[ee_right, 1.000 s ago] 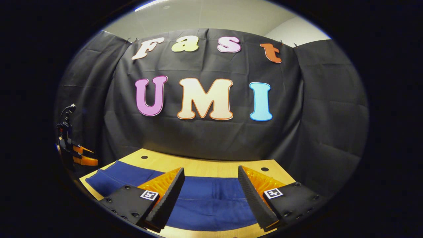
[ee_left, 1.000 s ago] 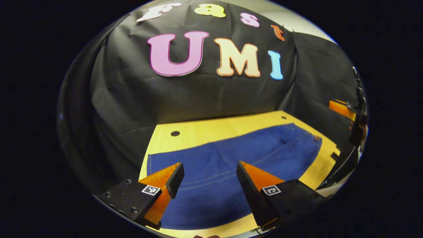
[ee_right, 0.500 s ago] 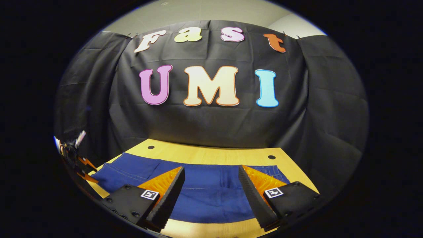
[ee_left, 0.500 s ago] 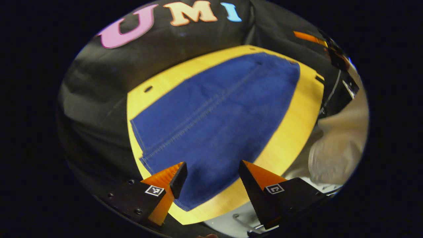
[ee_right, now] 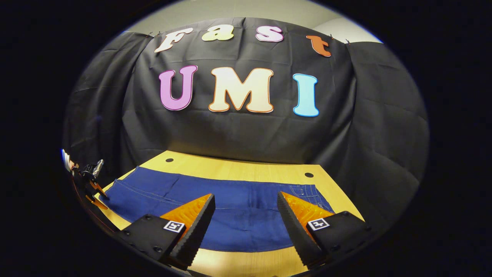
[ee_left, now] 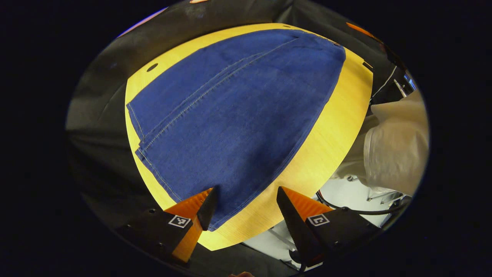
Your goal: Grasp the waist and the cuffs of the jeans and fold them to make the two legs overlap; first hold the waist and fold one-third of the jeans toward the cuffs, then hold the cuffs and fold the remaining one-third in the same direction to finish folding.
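With the dark blue denim jeans [ee_left: 238, 111] flat on the yellow wooden table [ee_left: 330, 130], bring your spread, empty left gripper [ee_left: 244, 209] onto the cuff hem and your unclenched right gripper [ee_right: 246, 219] onto the waist before lifting together.

What I cannot make out from here

In my left gripper view, the jeans [ee_left: 238, 115] have their near corner tucked behind the left-hand finger [ee_left: 207, 207] at the bottom of the frame, and the person's pale sleeve [ee_left: 399, 142] is cut off at the right edge. In my right gripper view, the left gripper [ee_right: 90, 181] at the far left edge is too small to judge its jaws, and my own fingers [ee_right: 192, 227] cover the jeans' near edge.
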`<state>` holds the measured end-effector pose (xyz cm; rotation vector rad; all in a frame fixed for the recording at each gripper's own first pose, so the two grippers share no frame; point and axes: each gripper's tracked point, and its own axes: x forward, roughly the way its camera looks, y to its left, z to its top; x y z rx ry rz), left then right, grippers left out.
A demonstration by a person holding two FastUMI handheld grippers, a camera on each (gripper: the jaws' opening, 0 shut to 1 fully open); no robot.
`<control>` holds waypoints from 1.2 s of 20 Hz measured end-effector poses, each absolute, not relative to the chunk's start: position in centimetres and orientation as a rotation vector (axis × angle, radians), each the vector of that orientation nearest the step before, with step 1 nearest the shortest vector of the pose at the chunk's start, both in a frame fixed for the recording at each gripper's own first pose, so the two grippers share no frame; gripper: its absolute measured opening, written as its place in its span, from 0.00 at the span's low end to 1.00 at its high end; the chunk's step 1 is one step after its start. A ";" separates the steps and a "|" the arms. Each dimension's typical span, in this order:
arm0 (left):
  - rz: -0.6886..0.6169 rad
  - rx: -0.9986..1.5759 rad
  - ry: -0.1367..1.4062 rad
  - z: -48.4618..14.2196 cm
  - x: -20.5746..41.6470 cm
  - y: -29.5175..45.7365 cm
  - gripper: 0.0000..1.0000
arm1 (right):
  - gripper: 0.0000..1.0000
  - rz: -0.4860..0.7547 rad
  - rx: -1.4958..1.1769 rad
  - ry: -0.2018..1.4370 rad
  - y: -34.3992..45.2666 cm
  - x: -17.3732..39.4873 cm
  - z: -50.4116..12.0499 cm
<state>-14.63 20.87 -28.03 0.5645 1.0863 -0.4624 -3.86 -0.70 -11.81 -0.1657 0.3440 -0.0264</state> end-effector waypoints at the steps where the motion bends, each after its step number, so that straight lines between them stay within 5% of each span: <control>1: -0.459 0.578 1.094 -28.3 -14.6 21.1 0.94 | 1.00 -0.026 -0.162 0.350 -0.8 -3.9 -11.9; 16: -0.459 0.581 1.228 -28.8 -14.9 21.2 0.92 | 1.00 -0.053 -0.113 0.360 -2.0 -3.2 -12.2; 20: -0.442 0.575 1.237 -28.2 -14.2 21.6 0.71 | 1.00 -0.057 -0.101 0.367 -1.7 -3.4 -12.6; 22: -0.450 0.597 1.234 -28.4 -13.9 21.7 0.52 | 1.00 -0.061 -0.093 0.365 -1.6 -3.5 -12.7; 24: -0.434 0.611 1.248 -27.9 -13.5 21.7 0.18 | 1.00 -0.061 -0.086 0.369 -1.3 -3.7 -13.1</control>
